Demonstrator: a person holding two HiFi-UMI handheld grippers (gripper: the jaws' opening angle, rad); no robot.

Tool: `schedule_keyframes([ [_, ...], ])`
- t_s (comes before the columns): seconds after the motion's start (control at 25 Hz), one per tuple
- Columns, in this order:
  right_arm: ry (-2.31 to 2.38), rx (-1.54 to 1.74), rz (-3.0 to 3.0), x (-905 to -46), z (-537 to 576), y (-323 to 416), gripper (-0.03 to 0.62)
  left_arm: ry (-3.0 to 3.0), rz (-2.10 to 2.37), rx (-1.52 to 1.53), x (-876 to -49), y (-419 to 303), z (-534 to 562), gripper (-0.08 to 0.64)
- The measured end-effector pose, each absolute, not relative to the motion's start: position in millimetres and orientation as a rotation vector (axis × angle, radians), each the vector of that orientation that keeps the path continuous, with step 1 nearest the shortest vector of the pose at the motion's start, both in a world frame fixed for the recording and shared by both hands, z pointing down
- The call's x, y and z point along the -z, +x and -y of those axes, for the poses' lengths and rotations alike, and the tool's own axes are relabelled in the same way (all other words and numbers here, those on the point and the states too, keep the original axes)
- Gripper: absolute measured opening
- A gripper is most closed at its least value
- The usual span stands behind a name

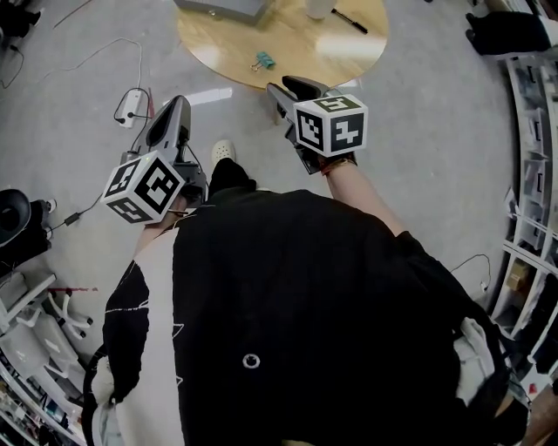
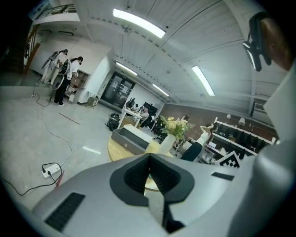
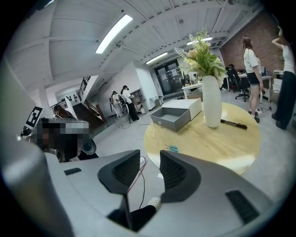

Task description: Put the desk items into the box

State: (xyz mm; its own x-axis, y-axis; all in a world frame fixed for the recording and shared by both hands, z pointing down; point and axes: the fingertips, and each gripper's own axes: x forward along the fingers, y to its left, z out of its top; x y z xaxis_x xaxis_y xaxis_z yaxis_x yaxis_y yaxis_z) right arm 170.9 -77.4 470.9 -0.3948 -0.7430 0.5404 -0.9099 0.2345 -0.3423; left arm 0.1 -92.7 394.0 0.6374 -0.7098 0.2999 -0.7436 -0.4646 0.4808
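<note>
Two grippers wearing black-and-white square markers hang short of the round wooden table point(image 1: 296, 43) at upper centre. The left gripper point(image 2: 149, 162) is pinched together; the right gripper point(image 3: 150, 169) is spread and empty. Teal clips point(image 1: 264, 60) and a black pen point(image 1: 349, 21) lie on the table below the grey box point(image 1: 222, 7). Grey floor point(image 1: 418, 131) surrounds it, with shelving point(image 1: 532, 174) along the right edge.

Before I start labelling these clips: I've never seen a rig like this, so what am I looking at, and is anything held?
A person holds a two-jaw gripper in each hand. One picture looks down from a camera on their head; the other two come from cameras on the grippers, looking along the jaws. The left gripper has its jaws together on nothing; the right gripper has them apart, empty. Ahead, a round wooden table carries a grey box, a white vase of flowers, a black pen and a teal clip. Nothing is held.
</note>
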Motion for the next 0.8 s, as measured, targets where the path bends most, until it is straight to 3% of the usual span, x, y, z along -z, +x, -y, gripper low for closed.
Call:
schedule_keyframes([
  [0.8, 1.59, -0.955, 1.988, -521, 162, 168, 0.15, 2.34, 0.946, -0.125, -393, 7, 228, 0.009],
])
